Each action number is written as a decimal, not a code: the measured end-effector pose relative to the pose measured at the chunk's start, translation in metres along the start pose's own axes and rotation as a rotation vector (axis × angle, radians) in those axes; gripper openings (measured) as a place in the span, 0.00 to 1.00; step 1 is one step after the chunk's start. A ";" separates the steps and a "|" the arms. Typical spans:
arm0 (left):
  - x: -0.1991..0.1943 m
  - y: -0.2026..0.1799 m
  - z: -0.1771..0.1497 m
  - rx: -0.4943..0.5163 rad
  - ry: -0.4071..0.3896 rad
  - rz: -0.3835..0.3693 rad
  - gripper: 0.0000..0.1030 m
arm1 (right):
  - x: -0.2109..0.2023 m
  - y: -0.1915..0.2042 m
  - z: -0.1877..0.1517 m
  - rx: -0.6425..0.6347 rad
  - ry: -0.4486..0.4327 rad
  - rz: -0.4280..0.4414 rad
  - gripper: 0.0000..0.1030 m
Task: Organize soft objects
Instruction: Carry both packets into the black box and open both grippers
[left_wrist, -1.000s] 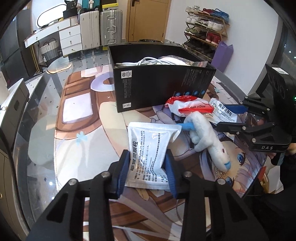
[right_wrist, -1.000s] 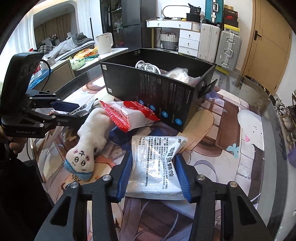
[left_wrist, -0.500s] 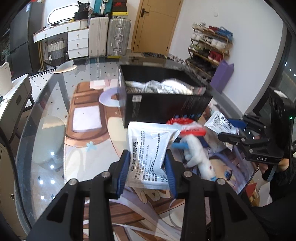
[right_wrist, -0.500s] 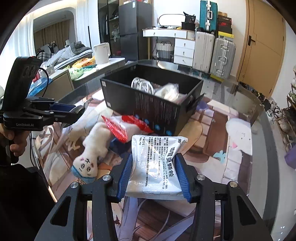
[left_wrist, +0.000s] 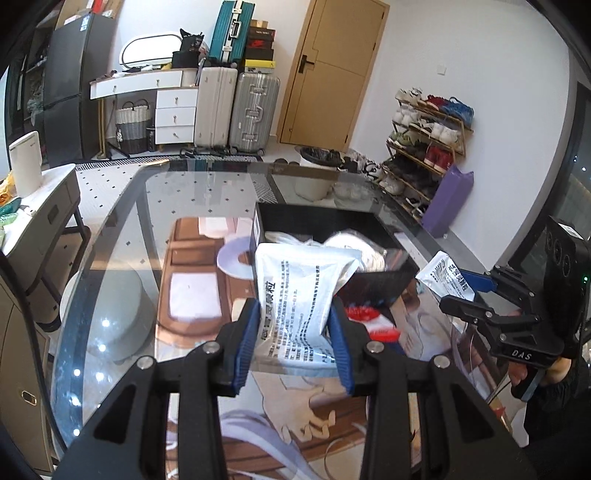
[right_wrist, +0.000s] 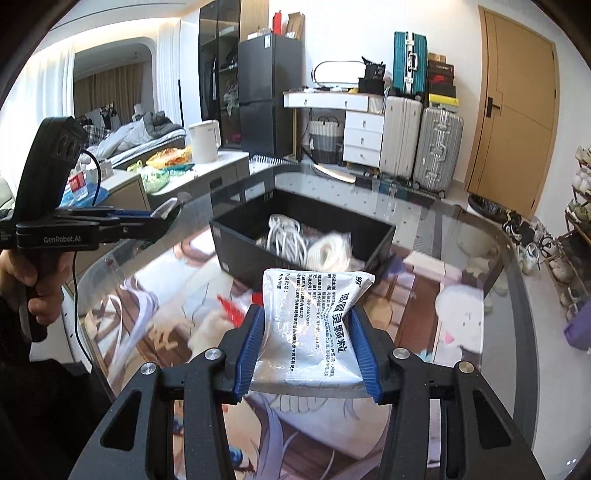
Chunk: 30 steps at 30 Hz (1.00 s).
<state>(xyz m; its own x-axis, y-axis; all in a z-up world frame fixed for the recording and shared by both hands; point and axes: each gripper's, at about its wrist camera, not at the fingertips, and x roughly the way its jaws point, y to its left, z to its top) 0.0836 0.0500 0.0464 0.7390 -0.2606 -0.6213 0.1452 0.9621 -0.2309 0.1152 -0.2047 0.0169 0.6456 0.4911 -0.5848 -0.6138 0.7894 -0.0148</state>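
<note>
My left gripper (left_wrist: 293, 334) is shut on a white printed pouch (left_wrist: 299, 295) and holds it raised in front of the black box (left_wrist: 373, 288). My right gripper (right_wrist: 308, 343) is shut on a second white printed pouch (right_wrist: 317, 325), also raised above the table. The right gripper shows in the left wrist view (left_wrist: 465, 286) with its pouch (left_wrist: 445, 275) beside the box's right end. The left gripper shows in the right wrist view (right_wrist: 162, 218). The black box (right_wrist: 243, 254) holds white cable coils (right_wrist: 291, 240). A red and white packet (left_wrist: 369, 325) lies below the box. A white plush (right_wrist: 210, 332) is blurred on the table.
The glass table (left_wrist: 118, 266) has an anime-print mat (left_wrist: 295, 417). Its curved edge runs along the left. Suitcases (left_wrist: 236, 107), a door and a shoe rack (left_wrist: 428, 144) stand beyond. A side counter with a kettle (right_wrist: 205, 142) is on the right wrist view's left.
Both grippers have lifted their pouches off the table and risen well above it. The box interior has come into view from above. The plush and red packet stayed on the table.
</note>
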 end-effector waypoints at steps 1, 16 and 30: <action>0.001 0.000 0.003 -0.001 -0.006 0.004 0.35 | -0.001 -0.001 0.002 0.001 -0.007 -0.003 0.46; 0.028 -0.009 0.039 0.005 -0.037 0.045 0.35 | 0.012 -0.009 0.037 0.016 -0.061 -0.023 0.47; 0.071 -0.022 0.059 0.050 -0.011 0.058 0.35 | 0.048 -0.020 0.059 0.026 -0.042 -0.019 0.46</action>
<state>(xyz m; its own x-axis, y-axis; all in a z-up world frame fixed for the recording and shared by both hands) 0.1715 0.0154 0.0514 0.7543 -0.2037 -0.6242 0.1345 0.9784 -0.1568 0.1851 -0.1755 0.0366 0.6762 0.4903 -0.5499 -0.5895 0.8078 -0.0046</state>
